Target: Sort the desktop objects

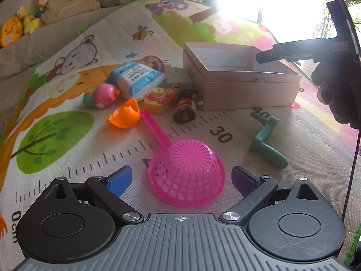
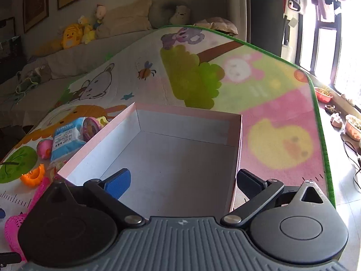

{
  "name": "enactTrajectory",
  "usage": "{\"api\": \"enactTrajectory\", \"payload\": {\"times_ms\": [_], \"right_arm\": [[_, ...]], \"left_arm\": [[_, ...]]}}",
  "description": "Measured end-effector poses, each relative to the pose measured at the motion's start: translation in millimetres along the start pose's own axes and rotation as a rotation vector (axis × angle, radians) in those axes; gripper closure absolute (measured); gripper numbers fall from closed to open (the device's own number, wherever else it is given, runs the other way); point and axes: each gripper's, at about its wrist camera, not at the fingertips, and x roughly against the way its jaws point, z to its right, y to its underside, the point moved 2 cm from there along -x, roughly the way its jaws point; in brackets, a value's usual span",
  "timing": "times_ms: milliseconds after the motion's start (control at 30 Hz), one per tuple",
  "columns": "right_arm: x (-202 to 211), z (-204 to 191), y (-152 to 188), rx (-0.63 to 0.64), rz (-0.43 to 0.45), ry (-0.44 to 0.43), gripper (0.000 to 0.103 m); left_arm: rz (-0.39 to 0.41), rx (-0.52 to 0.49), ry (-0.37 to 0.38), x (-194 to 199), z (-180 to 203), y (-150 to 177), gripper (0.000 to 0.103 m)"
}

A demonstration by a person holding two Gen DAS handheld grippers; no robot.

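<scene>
The left gripper [image 1: 181, 179] is holding its jaws spread wide and gripping nothing; the pink plastic mesh strainer [image 1: 188, 172] is lying dome-up on the mat between the blue fingertip [image 1: 119, 179] and the dark one, apart from both. The right gripper [image 2: 183, 181] is also standing released and empty, hovering over the near end of the open pink cardboard box [image 2: 144, 110], whose grey floor is showing bare beneath the jaws.

Everything is resting on a cartoon-printed play mat [image 1: 67, 135] with a printed ruler running across it. From the left of the left wrist view, a pink round toy figure [image 1: 103, 94] is lying by an orange cracked-eggshell cup [image 1: 125, 115], then a blue-and-white tissue pack [image 1: 135, 79], a yellow-and-red toy camera [image 1: 158, 99] and a small dark doll [image 1: 186, 108], which is lying just beside the box's front corner. Right of the strainer, a teal plastic crank handle [image 1: 266, 137] is lying well apart from the heap. A dark-gloved hand [image 1: 334, 90] is carrying the right gripper at the far right edge.

Behind the mat, a grey sofa [image 2: 74, 56] is holding yellow plush toys [image 2: 71, 35] and cushions; a bright window [image 2: 334, 33] is glaring on the right. The mat's green border [image 2: 320, 122] is running close past the box's right side, with floor beyond, while open mat is lying between the strainer and the box.
</scene>
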Motion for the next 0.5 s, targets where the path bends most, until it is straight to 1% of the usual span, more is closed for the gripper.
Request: {"api": "enactTrajectory", "payload": {"times_ms": [67,100,167,233,267,333,400,500], "right_arm": [[24,-17,5,0.066,0.034,-0.050,0.001],[36,-27,10,0.103,0.025,-0.101,0.000],[51,-48,27,0.177,-0.029,-0.208,0.000],[55,-66,46,0.228,-0.092,-0.275,0.000],[54,-75,54,0.250,-0.116,-0.287,0.000],[48,-87,66,0.287,-0.136,-0.268,0.002],[35,-91,70,0.280,-0.160,-0.255,0.009],[22,-92,75,0.250,-0.211,-0.273,0.017]], "left_arm": [[-0.003,-0.006,0.003,1,2,2,0.003],[-0.003,-0.012,0.000,2,2,3,0.003],[-0.003,-0.020,-0.002,3,3,4,0.003],[-0.008,-0.021,-0.002,3,4,5,0.002],[-0.010,-0.022,-0.004,3,4,5,0.002],[-0.015,-0.024,-0.009,3,5,6,0.002],[-0.020,-0.021,-0.010,5,6,7,0.002],[-0.024,-0.008,-0.017,5,7,5,0.002]]}}
